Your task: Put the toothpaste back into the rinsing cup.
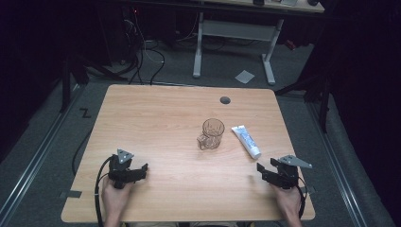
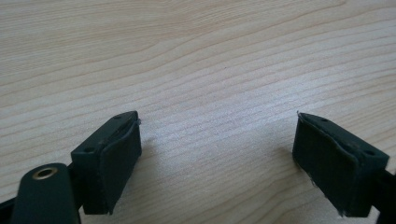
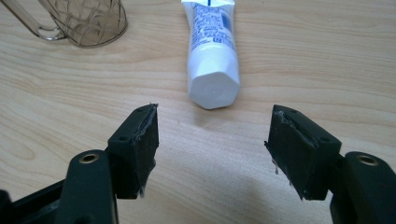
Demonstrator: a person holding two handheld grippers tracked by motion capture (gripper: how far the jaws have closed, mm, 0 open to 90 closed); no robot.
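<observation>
**Tube sits dead ahead of my right tongs, cap end first**

Tube [image 3: 211, 51] lies flat just beyond my right tongs [image 3: 212, 140], long axis running away from me, white cap [image 3: 214, 91] pointing at the gap. Both jaws stand wide with nothing between them. Right hand is way nearer; my left tongs [image 2: 217, 154] sit wide and empty, well apart. Cup [image 1: 211, 134] stands just beside the tube. Light wood table [image 1: 156, 113], dark room with a grey floor, another desk behind.
</observation>
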